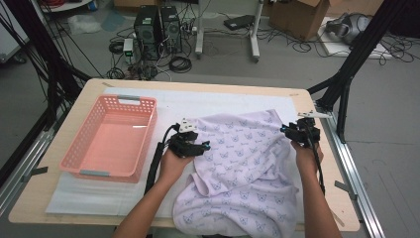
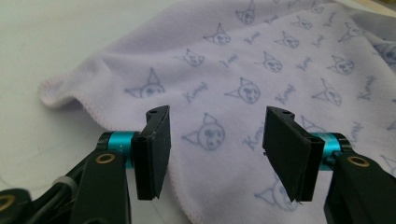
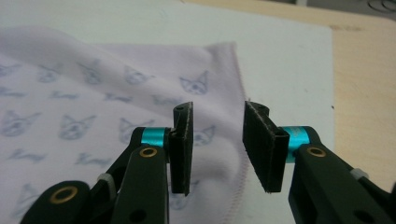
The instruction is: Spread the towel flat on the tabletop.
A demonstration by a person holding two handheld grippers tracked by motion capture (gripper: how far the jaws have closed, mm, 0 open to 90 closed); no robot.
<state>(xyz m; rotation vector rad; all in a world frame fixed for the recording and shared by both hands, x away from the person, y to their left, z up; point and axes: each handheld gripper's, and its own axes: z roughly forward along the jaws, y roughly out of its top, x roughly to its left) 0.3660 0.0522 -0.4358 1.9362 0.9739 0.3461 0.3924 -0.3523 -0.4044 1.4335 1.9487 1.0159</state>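
Note:
A pale lilac towel [image 1: 242, 163] printed with small cat faces lies rumpled on the white mat, its near part hanging over the table's front edge. My left gripper [image 1: 202, 146] sits at the towel's left edge. In the left gripper view, the left gripper [image 2: 215, 140] stands open just above the towel [image 2: 261, 60] and its hem, not pressing on it. My right gripper [image 1: 288, 130] is at the towel's far right corner. The right gripper [image 3: 217, 140] is open too, with the hemmed edge of the towel [image 3: 70, 93] lying below the gap.
An empty pink plastic basket [image 1: 74, 148] stands at the left of the white mat [image 1: 173, 99]. The wooden table [image 1: 29, 203] ends close behind the person's arms. Beyond the far edge are black frame posts, cables and computer towers on the floor.

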